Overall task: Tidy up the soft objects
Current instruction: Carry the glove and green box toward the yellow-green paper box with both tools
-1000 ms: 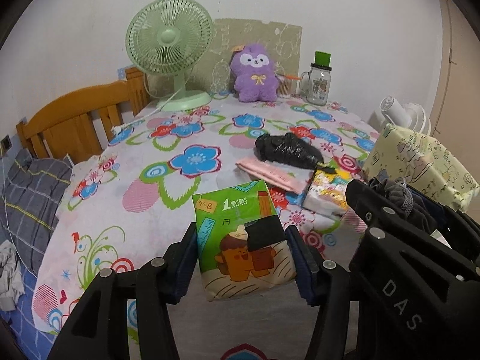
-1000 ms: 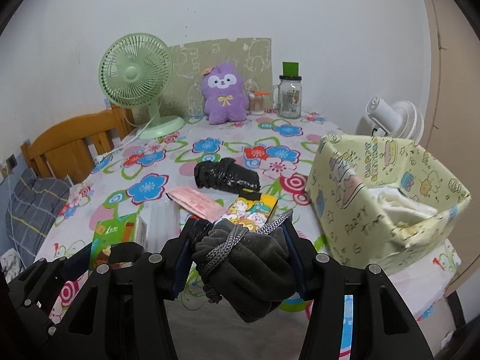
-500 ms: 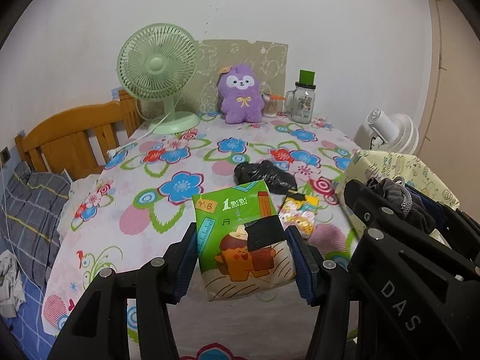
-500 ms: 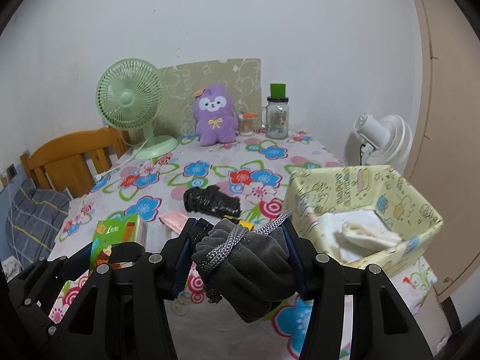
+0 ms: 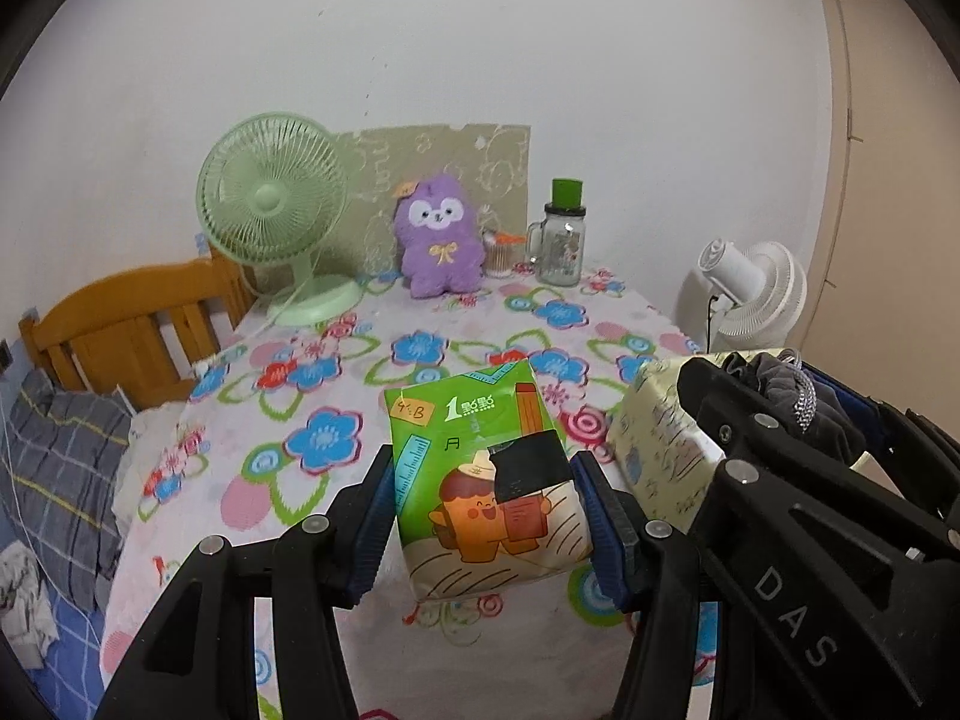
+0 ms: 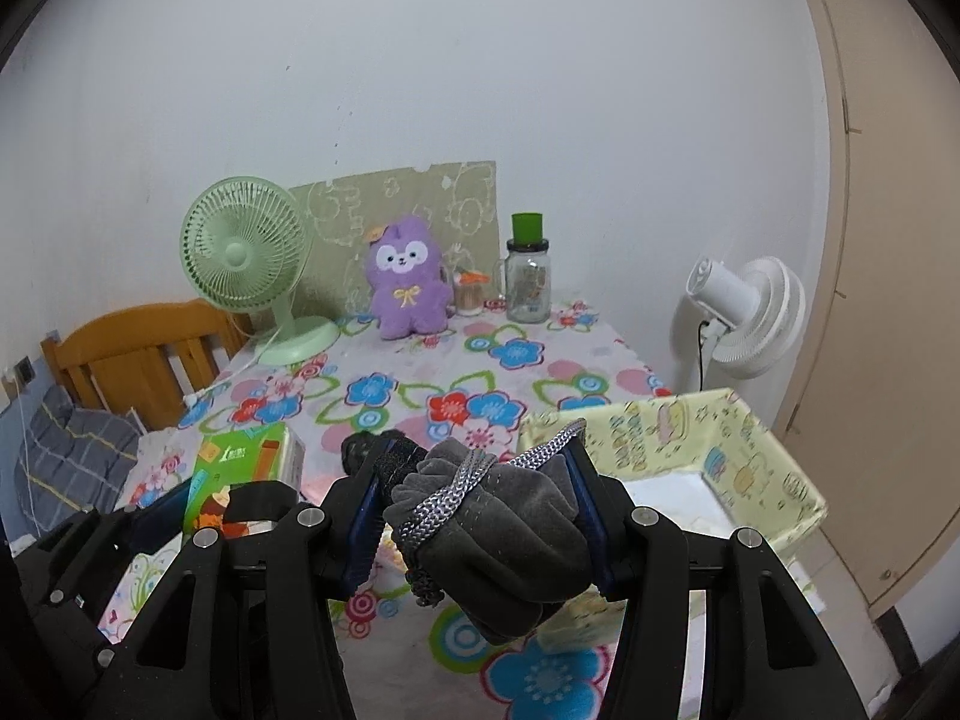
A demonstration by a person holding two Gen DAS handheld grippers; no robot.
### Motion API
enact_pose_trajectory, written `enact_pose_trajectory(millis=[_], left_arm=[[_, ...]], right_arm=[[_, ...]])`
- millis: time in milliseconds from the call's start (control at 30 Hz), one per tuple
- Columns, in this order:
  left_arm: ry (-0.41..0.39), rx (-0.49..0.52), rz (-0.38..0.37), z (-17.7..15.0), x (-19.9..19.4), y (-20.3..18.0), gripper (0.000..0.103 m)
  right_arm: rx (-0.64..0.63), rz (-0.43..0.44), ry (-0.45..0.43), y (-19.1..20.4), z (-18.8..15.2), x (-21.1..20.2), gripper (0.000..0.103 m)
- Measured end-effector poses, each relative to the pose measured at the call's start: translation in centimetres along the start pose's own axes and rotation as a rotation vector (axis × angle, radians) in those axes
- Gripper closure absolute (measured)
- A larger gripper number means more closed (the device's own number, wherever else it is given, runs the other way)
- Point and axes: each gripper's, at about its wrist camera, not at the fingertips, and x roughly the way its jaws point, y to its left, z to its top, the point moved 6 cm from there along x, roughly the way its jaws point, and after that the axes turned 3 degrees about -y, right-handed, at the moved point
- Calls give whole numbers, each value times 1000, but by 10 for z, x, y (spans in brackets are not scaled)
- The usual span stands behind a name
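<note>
My left gripper (image 5: 489, 480) is shut on a green tissue pack (image 5: 480, 468) with a cartoon figure, held above the near part of the flowered table (image 5: 336, 414). My right gripper (image 6: 480, 498) is shut on a grey bundled cloth (image 6: 504, 540) tied with a silver cord, held up to the left of the yellow fabric box (image 6: 690, 450). The box also shows in the left wrist view (image 5: 654, 450). The tissue pack also shows in the right wrist view (image 6: 240, 468). A black bag (image 6: 366, 450) lies on the table, mostly hidden behind my right gripper.
At the table's far edge stand a green desk fan (image 5: 276, 216), a purple plush toy (image 5: 441, 240) and a glass jar with a green lid (image 5: 561, 240). A white floor fan (image 6: 744, 312) stands right of the table. A wooden chair (image 5: 126, 324) is at the left.
Both grippers have risen and pulled back from the table with their loads still held. The table items look smaller and farther, and the yellow box now sits lower right.
</note>
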Motion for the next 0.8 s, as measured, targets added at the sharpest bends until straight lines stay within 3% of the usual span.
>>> enact_pose_trajectory(millis=[800], left_arm=[[-17,48,-129,47,26,-86,45]], right_arm=[[24,-70,-15,-84,41,14,46]])
